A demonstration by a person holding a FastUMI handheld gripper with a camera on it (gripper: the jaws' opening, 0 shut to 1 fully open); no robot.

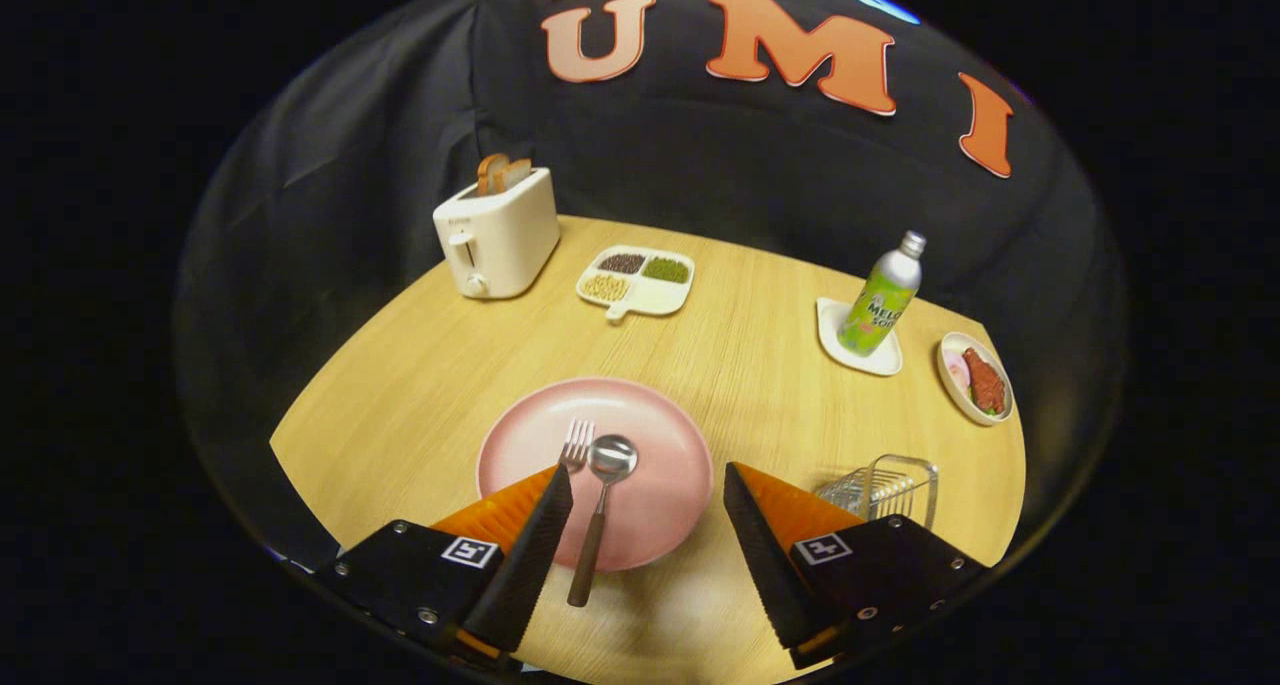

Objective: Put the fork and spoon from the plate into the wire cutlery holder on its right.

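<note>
Clearly, gripper view: gripper [648, 485] spread wide, holding nothing, hovering over near edge of pink plate [520, 445] on counter [760, 355]. Spoon [603, 495] between fingers, nearer left finger, bowl on plate, handle overhanging near rim toward gripper, probably easy to pinch there. Fork [576, 443] beside spoon, tines showing, shaft hidden behind left finger. Wire cutlery holder [885, 487] right of plate, just beyond right finger, looks empty; short carry likely. Wide opening suits straddling handle before closing.
</note>
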